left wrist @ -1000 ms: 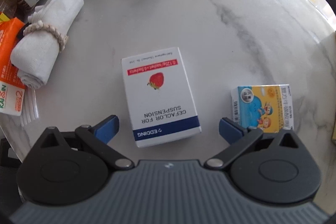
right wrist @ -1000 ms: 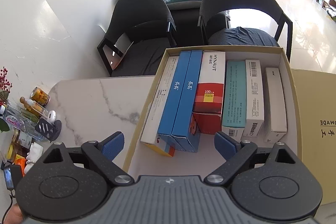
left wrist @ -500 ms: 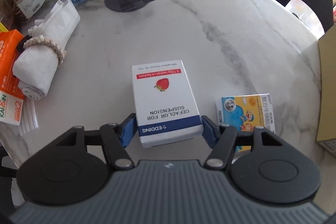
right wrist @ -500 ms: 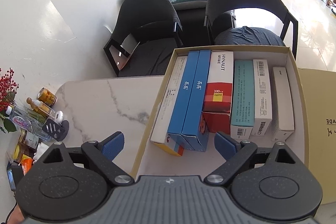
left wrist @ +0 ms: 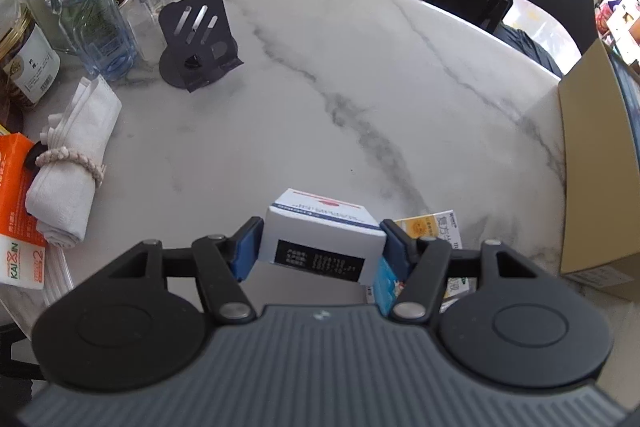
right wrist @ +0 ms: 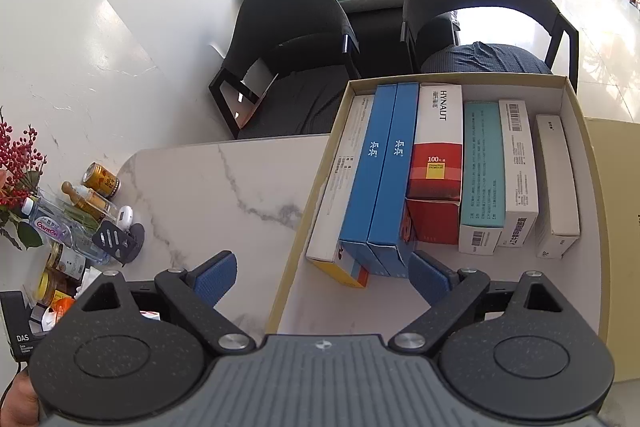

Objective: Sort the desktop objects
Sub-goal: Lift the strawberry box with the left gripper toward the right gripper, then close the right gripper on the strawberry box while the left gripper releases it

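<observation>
- The left gripper is clamped on a white medicine box, its blue pads pressing both short sides; the box is tilted, its far end dipping toward the marble desk.
- Just right of that gripper, partly under its right finger, a yellow-and-blue cartoon box lies flat on the desk.
- Farther right stands the brown wall of a cardboard box.
- Left of the gripper lies a rolled white cloth; ahead to the left stands a black stand.
- The right gripper hangs with jaws spread wide and nothing between them, over the near edge of an open cardboard tray.
- Ahead of it, packed side by side, are two blue boxes and a red-and-white box.
</observation>
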The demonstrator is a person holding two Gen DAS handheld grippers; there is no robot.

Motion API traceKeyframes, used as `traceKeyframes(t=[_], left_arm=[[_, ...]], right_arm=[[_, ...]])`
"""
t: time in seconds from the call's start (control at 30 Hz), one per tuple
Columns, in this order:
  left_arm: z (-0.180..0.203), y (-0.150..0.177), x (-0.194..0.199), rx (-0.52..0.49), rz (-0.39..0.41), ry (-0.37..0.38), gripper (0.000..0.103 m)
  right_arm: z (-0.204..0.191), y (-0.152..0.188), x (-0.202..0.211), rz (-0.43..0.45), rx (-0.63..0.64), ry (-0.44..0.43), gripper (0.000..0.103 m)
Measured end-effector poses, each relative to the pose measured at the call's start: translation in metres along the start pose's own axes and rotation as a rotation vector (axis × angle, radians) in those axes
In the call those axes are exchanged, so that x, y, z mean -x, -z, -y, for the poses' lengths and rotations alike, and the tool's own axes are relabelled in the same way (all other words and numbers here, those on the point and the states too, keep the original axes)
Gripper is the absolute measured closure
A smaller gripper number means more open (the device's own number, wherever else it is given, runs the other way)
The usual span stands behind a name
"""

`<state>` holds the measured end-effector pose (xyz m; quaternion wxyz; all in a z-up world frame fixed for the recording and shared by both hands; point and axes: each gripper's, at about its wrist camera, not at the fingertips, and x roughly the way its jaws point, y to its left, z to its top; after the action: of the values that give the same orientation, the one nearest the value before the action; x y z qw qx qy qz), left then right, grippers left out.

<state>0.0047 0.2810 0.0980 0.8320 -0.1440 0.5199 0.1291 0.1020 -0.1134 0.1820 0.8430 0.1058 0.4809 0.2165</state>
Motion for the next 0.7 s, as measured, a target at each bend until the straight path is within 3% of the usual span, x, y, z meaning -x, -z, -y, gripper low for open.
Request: traceKeyframes(t=[0.43,0.7], left_arm=[[0.017,-0.022,0.029,-0.043,0.065,0.087,0.041],[0.097,-0.012,0.02,-0.289,0.016,0.199,0.041]], right_arm=[[-0.005,0.001,0.001,0.003,0.005,-0.016,0.009],[0.003,0.003,0.005,0.002,-0.013,-0.017,0.009]])
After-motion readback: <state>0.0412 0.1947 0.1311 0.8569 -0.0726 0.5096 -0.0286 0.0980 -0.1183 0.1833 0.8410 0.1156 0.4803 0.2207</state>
